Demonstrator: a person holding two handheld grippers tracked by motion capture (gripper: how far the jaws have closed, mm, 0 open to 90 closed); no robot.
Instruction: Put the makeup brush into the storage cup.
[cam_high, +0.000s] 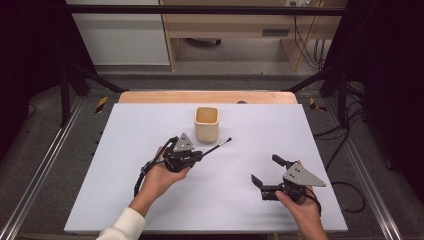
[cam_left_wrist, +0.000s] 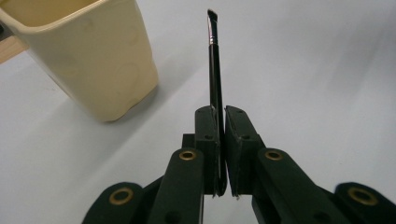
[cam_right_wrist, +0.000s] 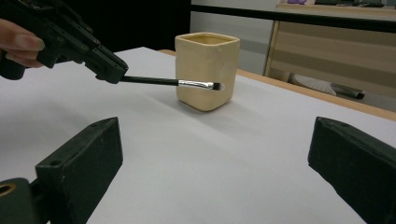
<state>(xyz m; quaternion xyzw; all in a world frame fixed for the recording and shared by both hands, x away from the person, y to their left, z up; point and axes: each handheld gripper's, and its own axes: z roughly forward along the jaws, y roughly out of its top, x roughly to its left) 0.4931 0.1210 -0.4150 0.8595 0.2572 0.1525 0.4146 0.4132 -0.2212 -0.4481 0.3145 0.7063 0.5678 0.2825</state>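
1. The left gripper is sitting near the middle of the white table, with the person's left hand gripping it from below and a white sleeve showing at the wrist.
2. In the left gripper view, its jaws are standing pressed together on the handle of a thin black brush, which is running straight out ahead of them.
3. The brush is being held clear of the table surface. Its metal ferrule and small angled bristle tip are pointing away from the gripper, toward the person's right and slightly away in the high view.
4. A cream square cup is standing upright on the table, just beyond the left gripper and beside the brush. Its mouth is facing up.
5. In the right gripper view, the brush tip is lining up in front of the cup; whether the two are touching cannot be told there. In the high view the tip is lying just to the right of the cup, apart from it.
6. The right gripper is sitting near the front right of the table, held by the right hand.
7. Its jaws are standing wide apart with nothing between them, and they are facing the cup and the brush.
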